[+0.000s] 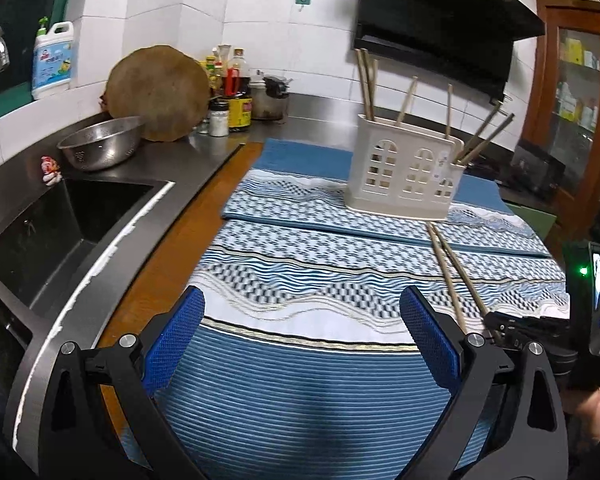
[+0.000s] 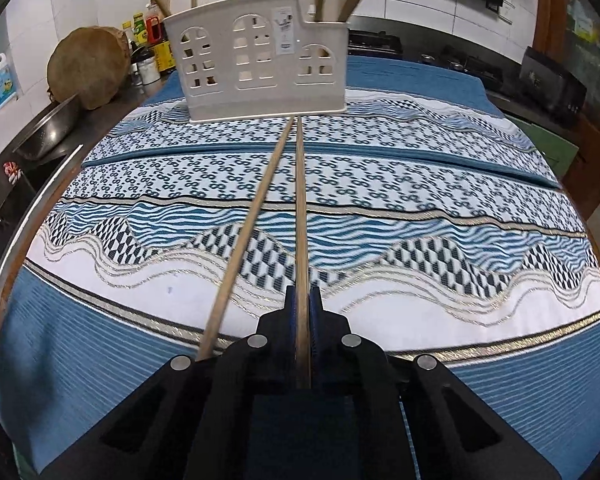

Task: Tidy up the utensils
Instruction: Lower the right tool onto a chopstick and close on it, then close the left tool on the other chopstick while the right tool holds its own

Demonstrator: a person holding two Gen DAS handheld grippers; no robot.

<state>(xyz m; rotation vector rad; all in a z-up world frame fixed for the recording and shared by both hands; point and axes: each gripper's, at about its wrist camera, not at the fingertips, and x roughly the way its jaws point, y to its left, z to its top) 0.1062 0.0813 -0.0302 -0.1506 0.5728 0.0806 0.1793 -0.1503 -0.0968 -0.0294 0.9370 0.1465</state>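
A cream utensil holder (image 1: 404, 176) with window cut-outs stands on the patterned blue cloth (image 1: 300, 280) and holds several wooden chopsticks (image 1: 367, 84). It also shows in the right wrist view (image 2: 260, 60). My right gripper (image 2: 302, 300) is shut on one wooden chopstick (image 2: 301, 208) that points at the holder's base. A second chopstick (image 2: 252, 216) lies on the cloth just left of it. In the left wrist view the pair (image 1: 448, 264) lies right of my left gripper (image 1: 300, 328), which is open and empty above the cloth. The right gripper (image 1: 496, 320) shows at the right edge.
A steel sink (image 1: 60, 224) lies to the left, with a metal bowl (image 1: 100, 144), a round wooden board (image 1: 160, 96) and sauce bottles (image 1: 232, 92) behind it. A black range hood (image 1: 440, 20) hangs at the back. A wooden cabinet (image 1: 572, 80) stands right.
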